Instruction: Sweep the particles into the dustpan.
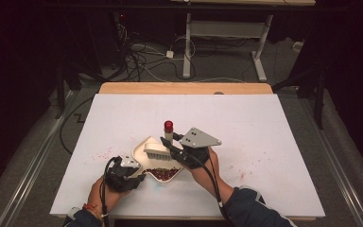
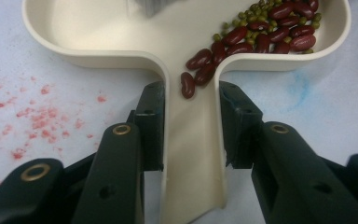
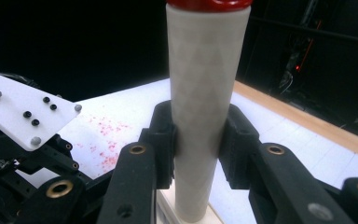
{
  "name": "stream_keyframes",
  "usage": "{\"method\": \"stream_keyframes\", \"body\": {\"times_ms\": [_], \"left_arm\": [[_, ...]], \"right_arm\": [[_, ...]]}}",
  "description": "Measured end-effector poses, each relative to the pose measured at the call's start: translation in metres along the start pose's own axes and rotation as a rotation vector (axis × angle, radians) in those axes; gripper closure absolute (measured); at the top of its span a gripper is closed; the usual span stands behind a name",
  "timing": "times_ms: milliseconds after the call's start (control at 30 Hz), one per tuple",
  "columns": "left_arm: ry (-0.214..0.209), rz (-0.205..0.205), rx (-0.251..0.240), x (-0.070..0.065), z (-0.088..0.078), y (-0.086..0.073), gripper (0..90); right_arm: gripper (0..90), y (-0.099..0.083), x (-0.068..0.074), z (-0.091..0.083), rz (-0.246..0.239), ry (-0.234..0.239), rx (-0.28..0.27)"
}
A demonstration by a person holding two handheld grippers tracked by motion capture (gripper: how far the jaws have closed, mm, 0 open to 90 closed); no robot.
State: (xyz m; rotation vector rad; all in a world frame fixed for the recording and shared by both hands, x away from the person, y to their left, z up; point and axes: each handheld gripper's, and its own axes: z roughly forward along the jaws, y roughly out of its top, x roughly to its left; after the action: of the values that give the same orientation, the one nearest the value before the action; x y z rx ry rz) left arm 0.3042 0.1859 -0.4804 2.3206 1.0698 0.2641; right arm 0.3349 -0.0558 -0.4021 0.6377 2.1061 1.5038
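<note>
A cream dustpan (image 1: 142, 147) lies on the white table near its front edge and holds red kidney beans and small green beans (image 1: 163, 173). My left gripper (image 1: 140, 175) is shut on the dustpan's handle (image 2: 193, 158), one jaw on each side of it, and several beans (image 2: 261, 32) are piled in the pan's right corner. My right gripper (image 1: 168, 142) is shut on the upright white handle of a brush (image 3: 205, 88) with a red cap (image 1: 168, 125). The brush's bristles (image 1: 157, 152) rest inside the pan.
Red stains (image 1: 101, 153) speckle the white table cover left of the pan, and fainter ones (image 1: 241, 175) lie to the right. A wooden strip (image 1: 184, 88) edges the table's far side. Beyond it are cables and a desk frame (image 1: 227, 33) on the floor.
</note>
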Motion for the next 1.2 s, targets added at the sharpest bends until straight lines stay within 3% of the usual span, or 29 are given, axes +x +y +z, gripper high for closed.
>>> {"method": "stream_keyframes", "body": {"times_ms": [133,400,567,833,1000,1200], "left_arm": [[-0.004,0.009,0.008,0.002,-0.003,-0.001,63.2],[-0.003,0.013,0.015,0.001,-0.003,-0.002,63.2],[-0.005,0.021,0.021,0.0,-0.009,-0.004,63.3],[-0.007,0.014,0.027,0.002,-0.012,-0.01,63.2],[0.0,0.003,0.025,0.004,-0.011,-0.011,63.2],[0.016,0.0,0.02,0.002,-0.009,-0.01,63.3]], "right_arm": [[70.1,0.003,-0.005,-0.004,0.007,0.0,-0.022],[70.0,0.019,-0.027,-0.03,0.021,-0.054,-0.103],[70.0,0.012,-0.038,-0.04,-0.018,-0.129,-0.083],[70.0,-0.009,-0.058,-0.049,0.015,-0.142,-0.016],[70.0,-0.013,-0.067,-0.058,0.026,-0.174,-0.014],[70.0,-0.013,-0.059,-0.056,0.025,-0.138,-0.013]]}}
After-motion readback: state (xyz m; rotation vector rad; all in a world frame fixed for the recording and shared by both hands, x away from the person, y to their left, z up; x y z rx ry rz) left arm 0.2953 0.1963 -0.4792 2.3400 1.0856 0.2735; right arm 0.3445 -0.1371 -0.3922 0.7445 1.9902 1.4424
